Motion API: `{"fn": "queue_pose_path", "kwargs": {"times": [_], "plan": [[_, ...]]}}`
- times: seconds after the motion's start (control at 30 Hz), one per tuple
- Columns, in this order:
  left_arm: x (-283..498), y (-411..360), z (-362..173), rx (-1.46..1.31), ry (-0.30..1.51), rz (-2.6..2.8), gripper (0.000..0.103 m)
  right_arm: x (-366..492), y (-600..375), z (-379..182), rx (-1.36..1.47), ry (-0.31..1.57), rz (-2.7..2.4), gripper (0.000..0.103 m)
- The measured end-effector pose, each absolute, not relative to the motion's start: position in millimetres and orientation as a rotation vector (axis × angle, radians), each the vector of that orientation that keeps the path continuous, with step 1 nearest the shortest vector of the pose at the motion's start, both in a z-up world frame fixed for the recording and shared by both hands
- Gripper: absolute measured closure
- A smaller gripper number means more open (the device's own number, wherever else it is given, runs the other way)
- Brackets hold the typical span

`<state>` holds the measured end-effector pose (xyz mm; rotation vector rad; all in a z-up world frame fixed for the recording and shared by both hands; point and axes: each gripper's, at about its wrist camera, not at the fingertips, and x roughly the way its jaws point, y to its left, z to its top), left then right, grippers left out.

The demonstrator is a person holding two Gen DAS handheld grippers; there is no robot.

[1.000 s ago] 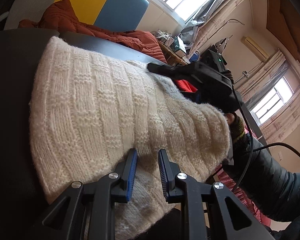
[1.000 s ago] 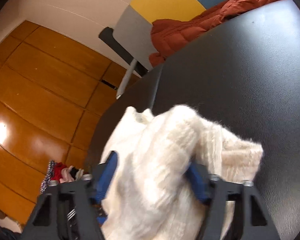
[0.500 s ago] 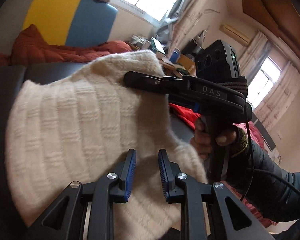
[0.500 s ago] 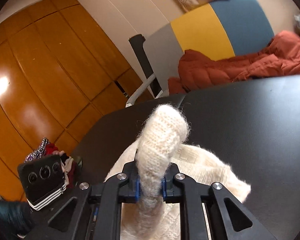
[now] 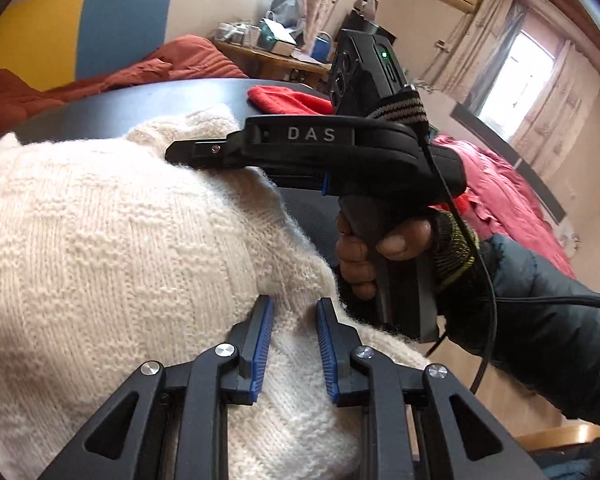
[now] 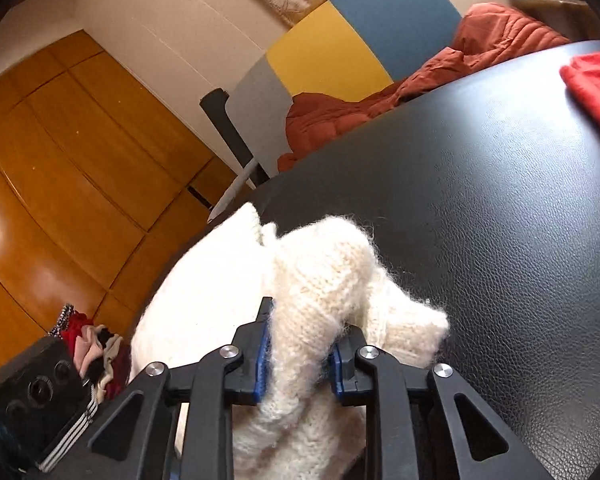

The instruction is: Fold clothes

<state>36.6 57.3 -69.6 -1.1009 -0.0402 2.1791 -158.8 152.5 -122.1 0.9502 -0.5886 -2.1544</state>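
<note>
In the left wrist view, the left gripper [image 5: 292, 344] is seen nearest, its jaws set a narrow gap apart. Cream knit shows in that gap, but whether the blue pads [image 5: 262, 344] press on it or merely hover above it cannot be told. The white knitted sweater [image 5: 112, 248] is spread beneath and ahead of this gripper, bulged upward over the black worktop [image 5: 148, 100].

In the right wrist view, the right gripper [image 6: 298, 354] is closed on a bunched roll of the same sweater [image 6: 320, 292]; its jaws have just been opening slightly, yet the wool is squeezed between both pads. From the left camera, the same gripper [image 5: 192, 151] is seen resting against the far fold, carried by a hand [image 5: 360, 256] in a dark sleeve.

The garment is judged to be soft, thick and light, with a fuzzy, non-slip surface. It is expected to sag and stretch where it is lifted at a single point, and loose fibres may snag on the ribbed pads. A hold is best taken at a hem or folded edge, several layers deep, with both grippers spaced along that edge.

Farther off, a red garment [image 6: 596, 88] lies on the worktop, well apart from the sweater. Beyond it, an orange quilt [image 6: 380, 108] is heaped against a yellow-and-blue panel [image 6: 340, 52].
</note>
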Motion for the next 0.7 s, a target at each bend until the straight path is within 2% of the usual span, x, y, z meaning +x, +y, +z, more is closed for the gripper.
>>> {"fn": "queue_pose_path", "kwargs": {"times": [0.17, 0.27, 0.4, 0.5, 0.57, 0.63, 0.7], "plan": [[49, 48, -43, -1.079, -0.046, 2.222, 0.081, -155, 160, -110, 0.988, -0.606, -2.155, 0.067], [55, 21, -22, -1.021, -0.086, 2.277, 0.081, -145, 166, -89, 1.018, -0.540, -2.212, 0.052], [58, -22, -4, -0.943, -0.103, 2.405, 0.080, -142, 176, -50, 1.040, -0.504, -2.314, 0.051], [51, -42, -10, -0.963, -0.070, 2.506, 0.079, -144, 173, -16, 1.024, -0.539, -2.383, 0.050], [44, -53, -20, -0.989, -0.062, 2.550, 0.079, -146, 159, 1, 0.985, -0.619, -2.409, 0.040], [41, -55, -31, -1.005, -0.083, 2.551, 0.079, -147, 138, 7, 0.935, -0.722, -2.417, 0.018], [45, -50, -42, -1.012, -0.084, 2.548, 0.078, -146, 112, 0, 0.924, -0.752, -2.437, 0.016]]}}
